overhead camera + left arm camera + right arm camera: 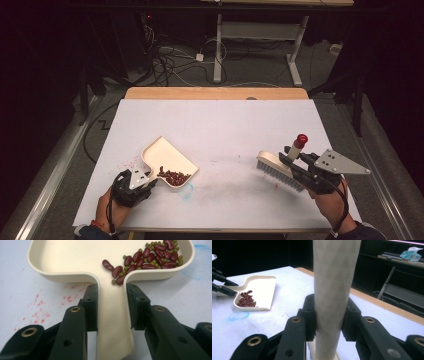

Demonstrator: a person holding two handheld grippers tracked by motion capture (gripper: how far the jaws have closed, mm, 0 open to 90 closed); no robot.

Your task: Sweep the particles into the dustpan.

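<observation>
On the white table (220,125), the left gripper (111,303) clamps the cream dustpan (167,161) by its handle while the right gripper (328,312) grips the brush (278,169) — beans (150,256) gathered; best kept level, sweeps low.

White-covered table (220,125) with a wooden far edge, bearing a cream dustpan (167,162) of beans (174,176), red specks (129,164) and perhaps a blue smudge (186,193).
</observation>
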